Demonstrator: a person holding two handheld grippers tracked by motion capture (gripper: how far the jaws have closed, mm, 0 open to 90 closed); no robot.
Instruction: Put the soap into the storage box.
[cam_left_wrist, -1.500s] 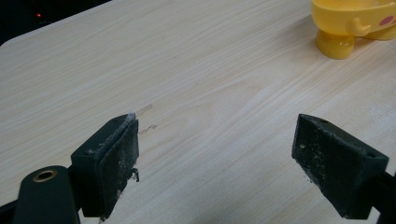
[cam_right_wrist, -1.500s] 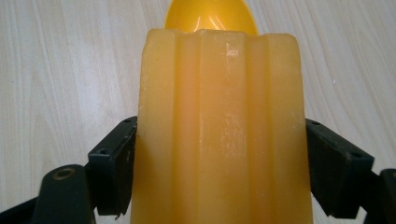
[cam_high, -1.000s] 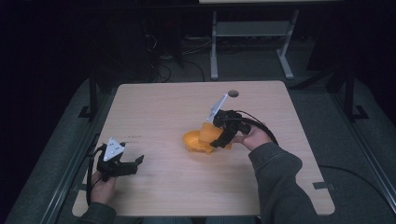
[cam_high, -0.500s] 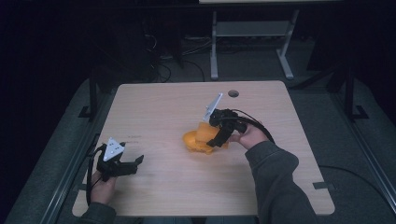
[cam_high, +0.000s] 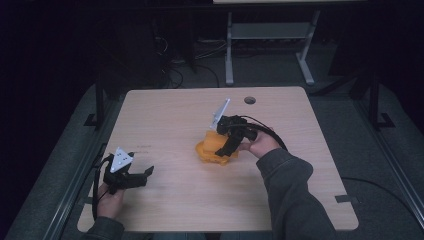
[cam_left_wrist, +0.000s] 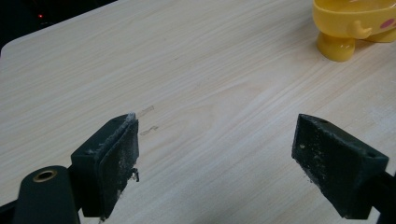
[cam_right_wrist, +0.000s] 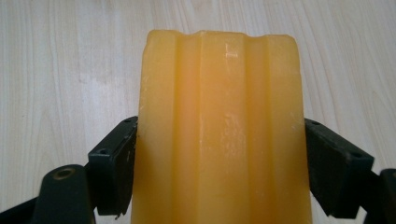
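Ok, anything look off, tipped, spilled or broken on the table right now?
Nothing stands out. The yellow toy sits near the middle of the table with the right hand-held gripper closed on its sides. The left hand-held gripper waits open at the near left. No spill or damage shows.

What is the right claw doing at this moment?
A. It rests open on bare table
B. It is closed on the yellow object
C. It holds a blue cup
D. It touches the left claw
B: in the right gripper view both jaws of the right claw press the sides of the yellow object.
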